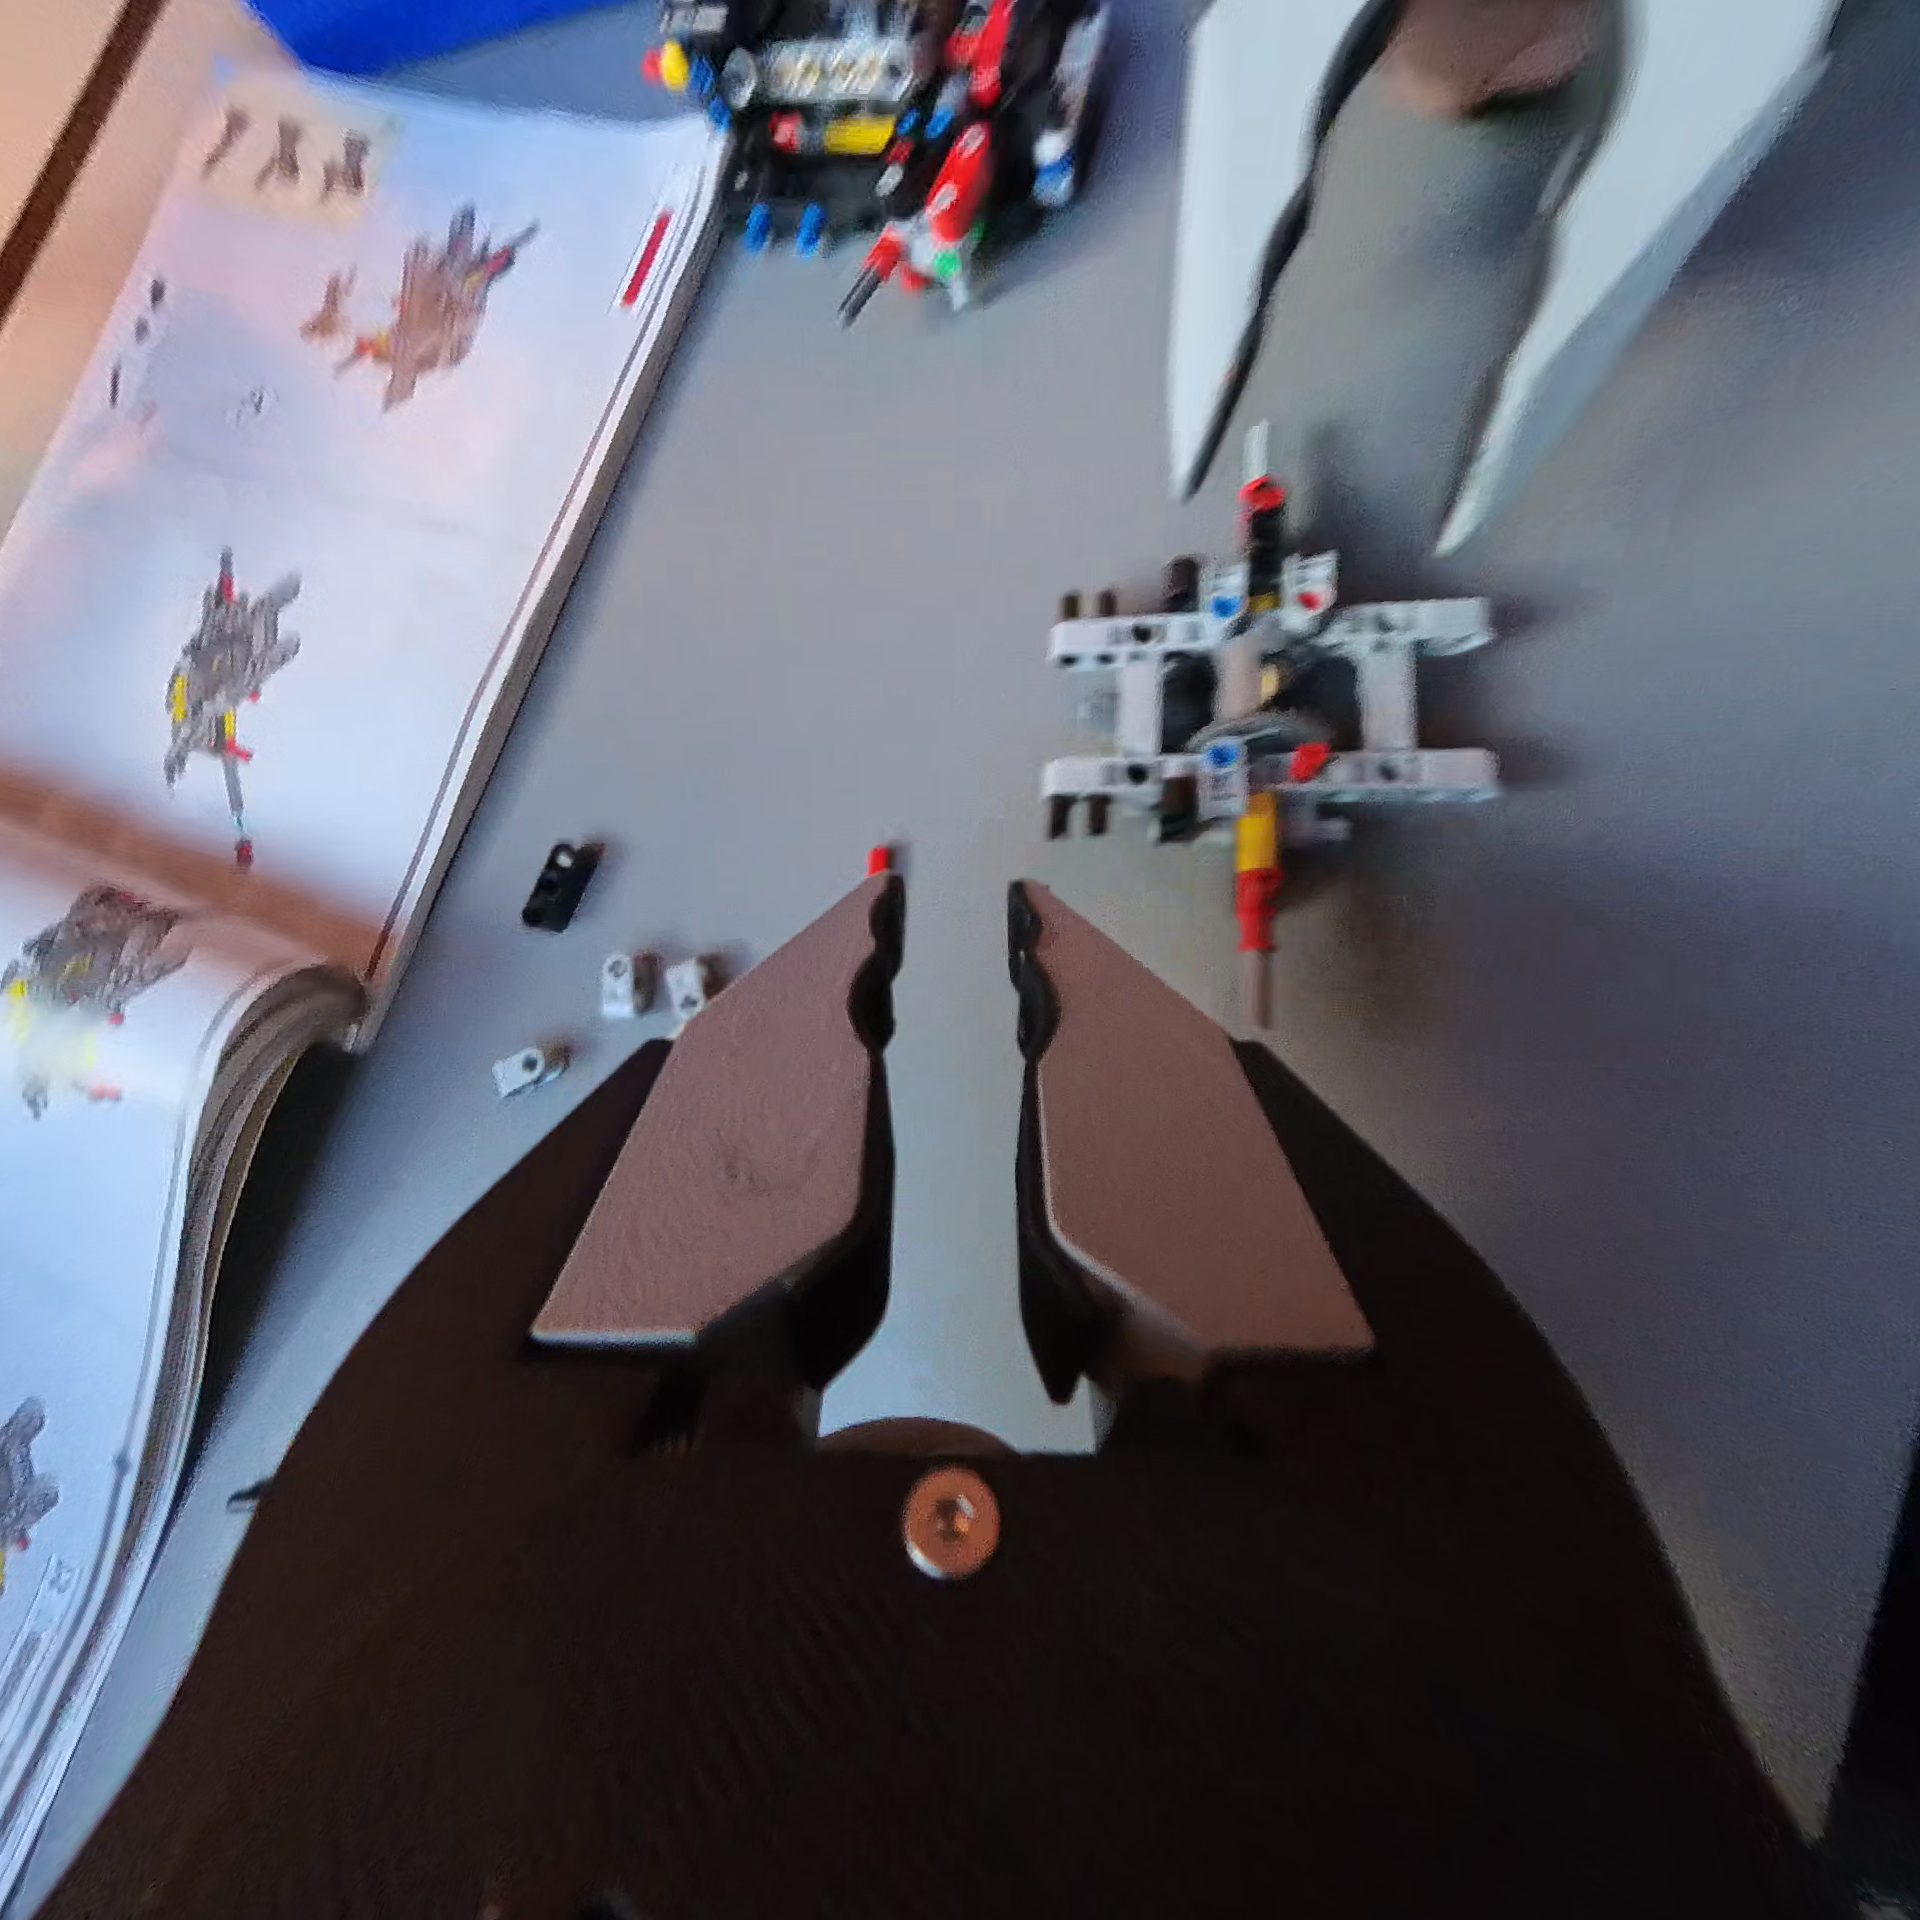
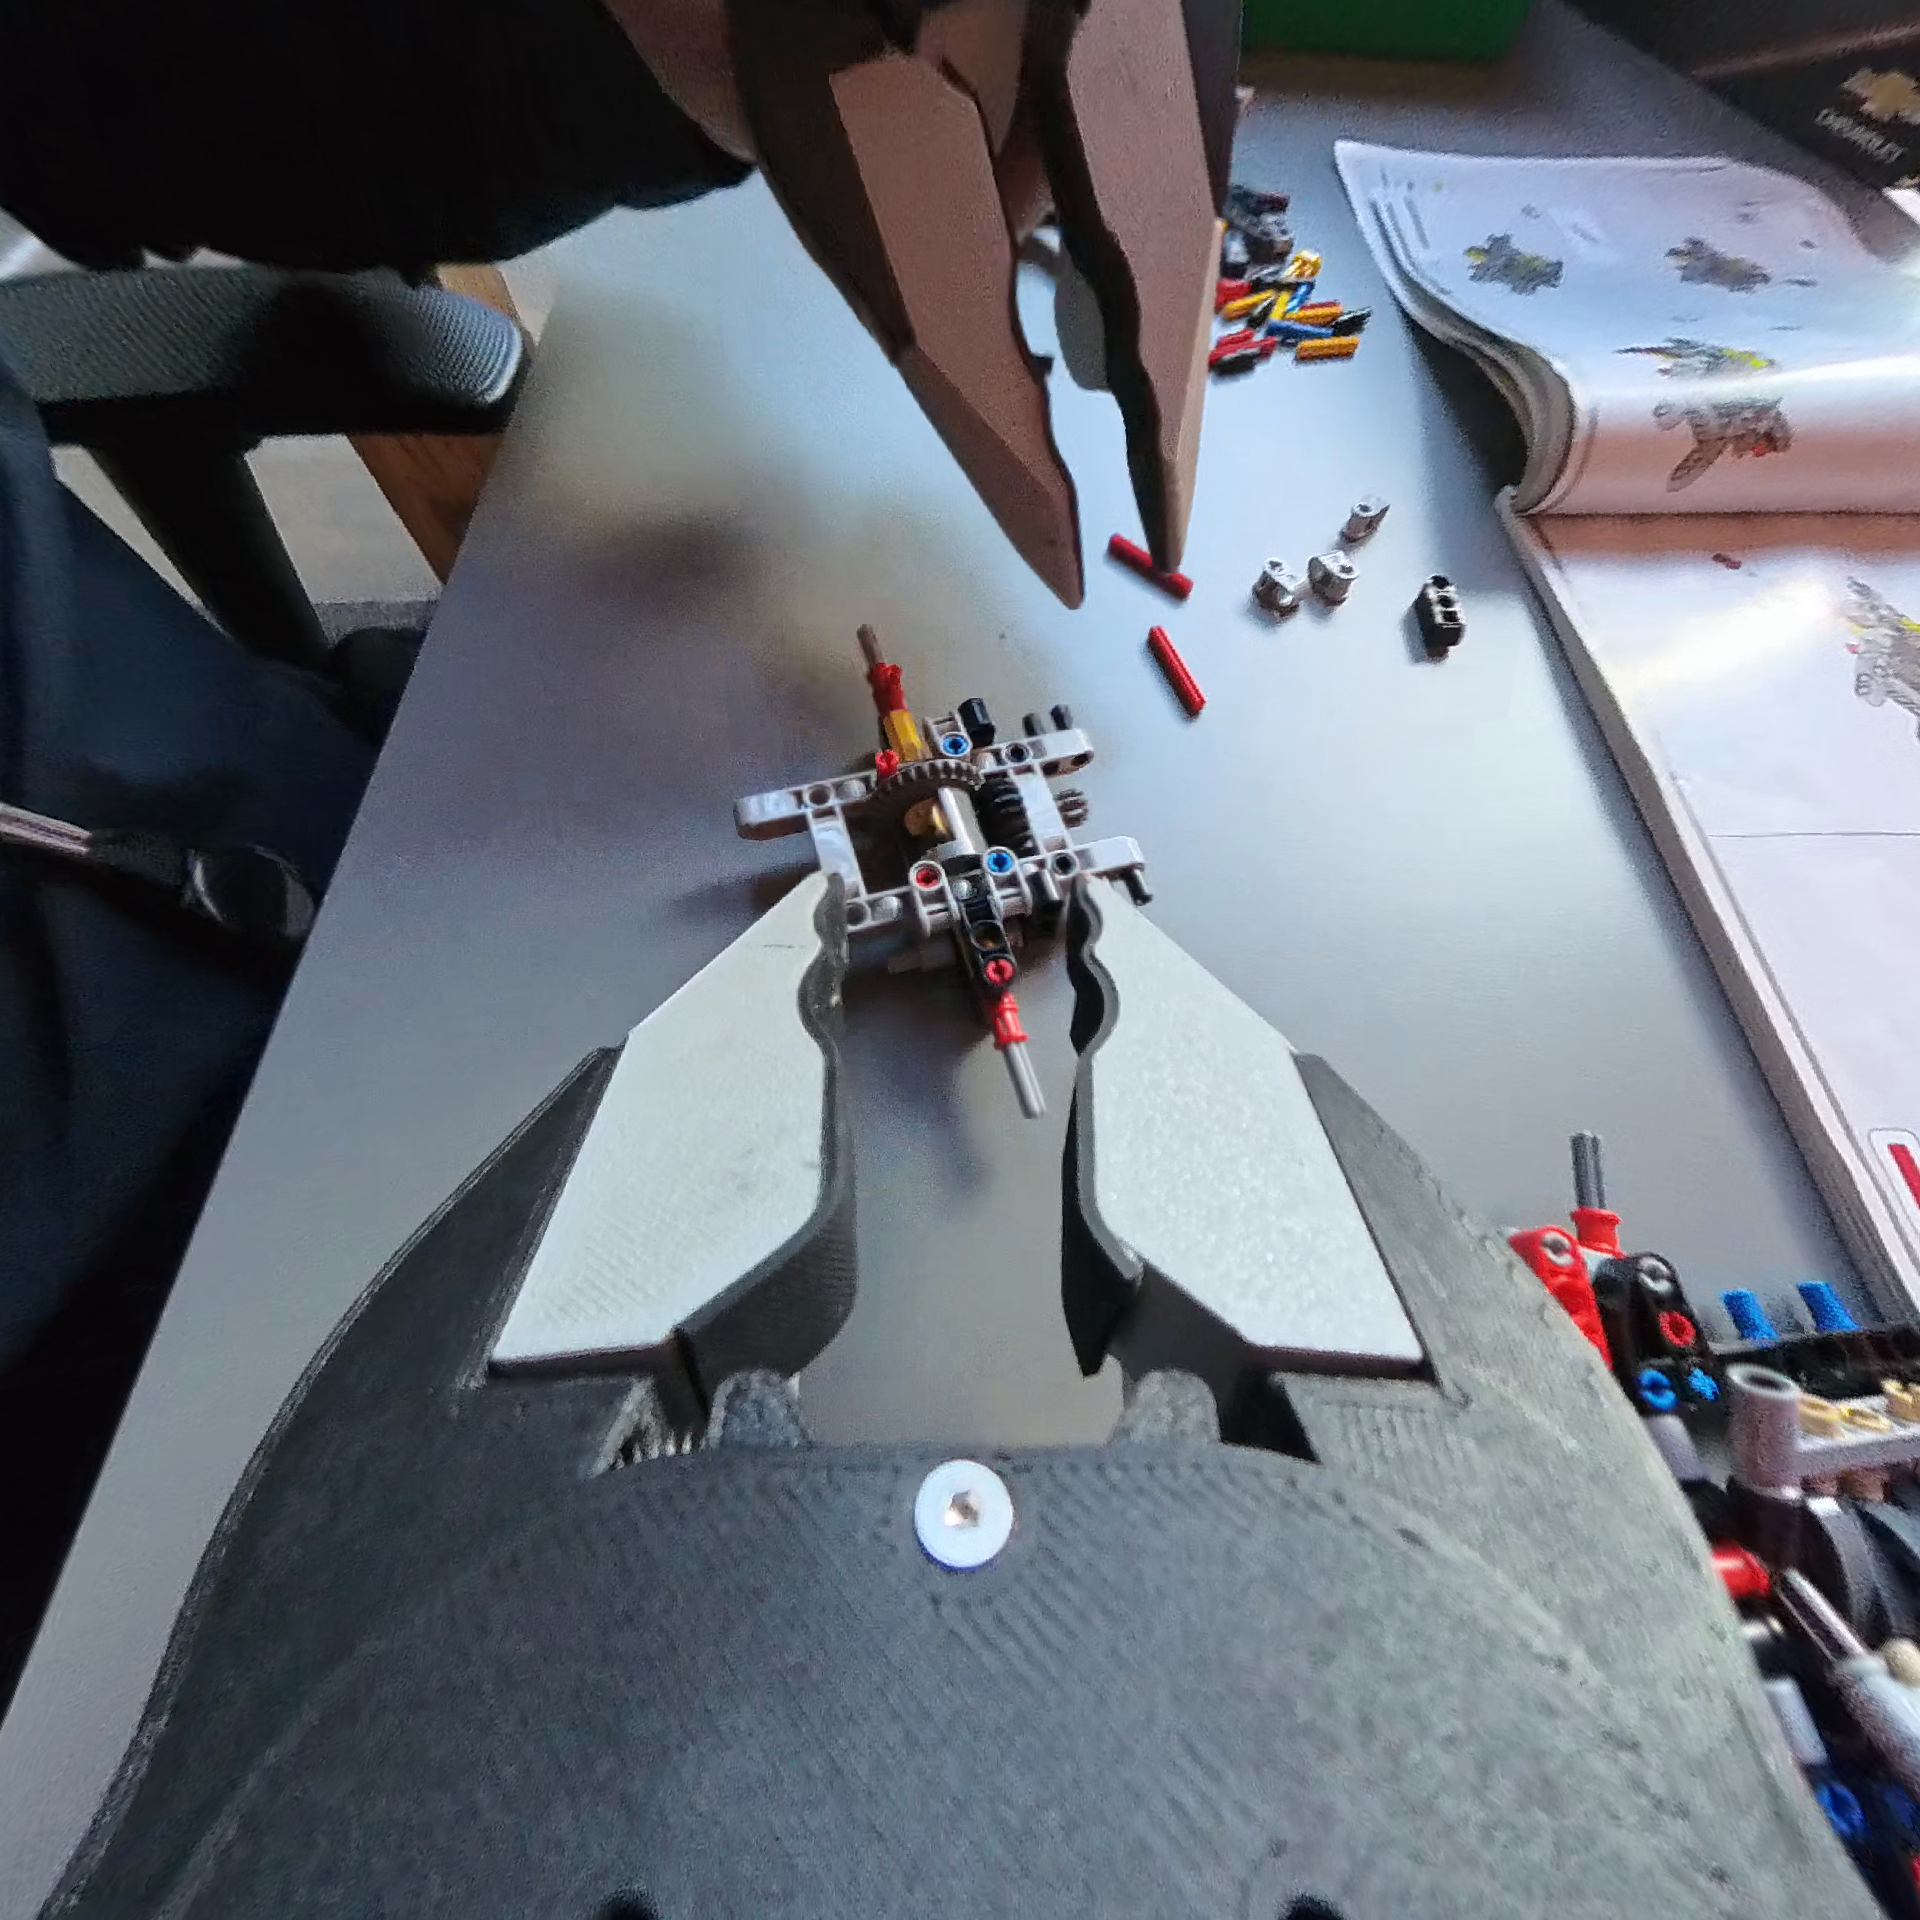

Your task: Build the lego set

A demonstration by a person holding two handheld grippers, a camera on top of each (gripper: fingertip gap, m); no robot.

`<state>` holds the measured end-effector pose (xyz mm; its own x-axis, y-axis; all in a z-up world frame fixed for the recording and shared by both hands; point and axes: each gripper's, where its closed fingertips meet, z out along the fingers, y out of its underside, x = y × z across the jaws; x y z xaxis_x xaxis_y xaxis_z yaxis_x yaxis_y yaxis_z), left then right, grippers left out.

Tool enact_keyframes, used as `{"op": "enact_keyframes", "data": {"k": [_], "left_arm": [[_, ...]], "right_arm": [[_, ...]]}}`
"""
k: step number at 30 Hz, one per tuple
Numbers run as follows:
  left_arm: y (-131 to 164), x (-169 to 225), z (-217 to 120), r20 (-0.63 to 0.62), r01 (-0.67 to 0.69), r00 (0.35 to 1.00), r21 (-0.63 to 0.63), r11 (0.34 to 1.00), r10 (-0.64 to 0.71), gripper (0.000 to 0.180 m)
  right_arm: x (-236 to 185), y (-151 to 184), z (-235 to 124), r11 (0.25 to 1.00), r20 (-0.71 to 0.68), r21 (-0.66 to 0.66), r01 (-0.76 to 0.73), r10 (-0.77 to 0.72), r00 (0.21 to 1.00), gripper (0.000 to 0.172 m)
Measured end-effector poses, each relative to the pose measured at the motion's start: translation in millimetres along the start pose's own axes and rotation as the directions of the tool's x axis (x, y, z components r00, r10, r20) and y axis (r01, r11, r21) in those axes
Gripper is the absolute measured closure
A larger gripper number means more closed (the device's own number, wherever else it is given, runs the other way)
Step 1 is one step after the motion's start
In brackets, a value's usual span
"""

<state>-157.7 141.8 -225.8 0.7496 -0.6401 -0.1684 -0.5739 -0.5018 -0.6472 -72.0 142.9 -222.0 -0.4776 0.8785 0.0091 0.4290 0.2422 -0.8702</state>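
Left tongs [image 1: 956, 883] spread, bare; right tongs [image 2: 956, 894] spread, seemingly touching gear assembly [image 2: 935, 831].

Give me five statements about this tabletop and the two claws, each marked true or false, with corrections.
1. The left claw hangs tips-down over a red pin on the grey table. True.
2. The right claw has its tips at the near edge of the grey gear assembly. True.
3. The open instruction booklet lies under the gear assembly. False: it lies off to the side, at the table's edge.
4. Only one red pin lies loose on the table. False: a second red pin lies nearby.
5. The left claw is clamped around a black connector. False: that piece lies apart, untouched.
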Motion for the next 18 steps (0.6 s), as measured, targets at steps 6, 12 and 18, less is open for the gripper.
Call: {"op": "enact_keyframes", "data": {"k": [6,12,18], "left_arm": [[25,-16,23,0.017,0.031,0.999,-0.165,0.986,-0.028,0.165],[21,-13,29,-0.030,0.035,0.999,-0.133,0.991,-0.039,0.179],[24,-15,21,-0.022,-0.005,1.000,-0.121,0.993,0.002,0.179]], "right_arm": [[12,3,-16,1.000,-0.070,0.019,-0.013,0.014,0.997,0.133],[21,-1,-32,0.996,-0.126,0.079,-0.048,0.057,0.990,0.136],[20,3,-37,0.994,-0.164,0.086,-0.063,0.077,0.984,0.139]]}}
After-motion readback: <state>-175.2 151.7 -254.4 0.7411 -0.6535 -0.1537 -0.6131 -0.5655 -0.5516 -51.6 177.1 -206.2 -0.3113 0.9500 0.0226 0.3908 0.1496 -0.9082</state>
